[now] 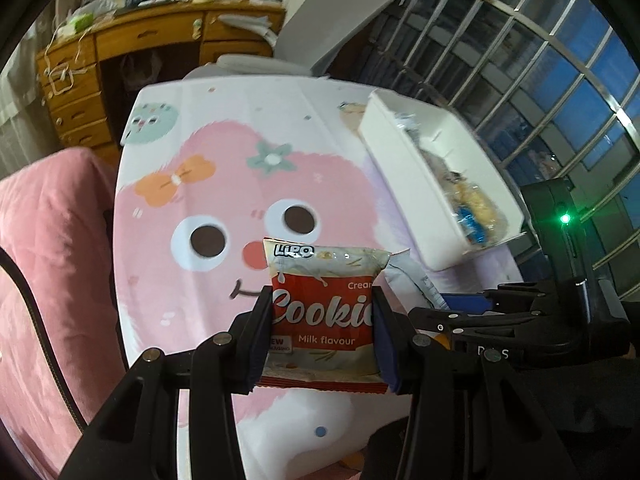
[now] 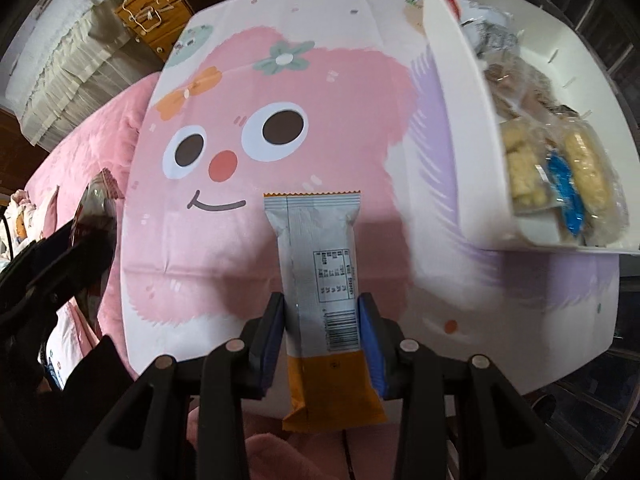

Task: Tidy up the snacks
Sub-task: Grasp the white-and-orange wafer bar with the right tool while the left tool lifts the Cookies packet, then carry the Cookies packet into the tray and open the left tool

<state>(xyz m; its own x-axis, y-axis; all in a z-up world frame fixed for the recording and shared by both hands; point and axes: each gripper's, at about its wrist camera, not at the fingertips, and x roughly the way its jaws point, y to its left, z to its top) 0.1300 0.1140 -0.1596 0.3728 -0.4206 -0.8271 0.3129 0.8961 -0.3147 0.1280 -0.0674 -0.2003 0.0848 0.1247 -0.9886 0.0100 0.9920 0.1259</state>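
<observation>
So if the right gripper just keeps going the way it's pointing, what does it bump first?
Probably the cartoon tablecloth on the table. The right gripper, shut on the silver and orange snack bar, points down at bare cloth; the white snack bin sits off to the side. Depth is hard to judge.

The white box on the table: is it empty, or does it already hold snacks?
Not empty. The white box already holds several wrapped snacks, some pale yellow in clear wrap.

The left wrist view looks slanting down over the bench [image 1: 248, 184] toward a wooden desk [image 1: 120, 52]. The right wrist view looks steeply down, close. Both share the white box [image 2: 448, 100].
</observation>
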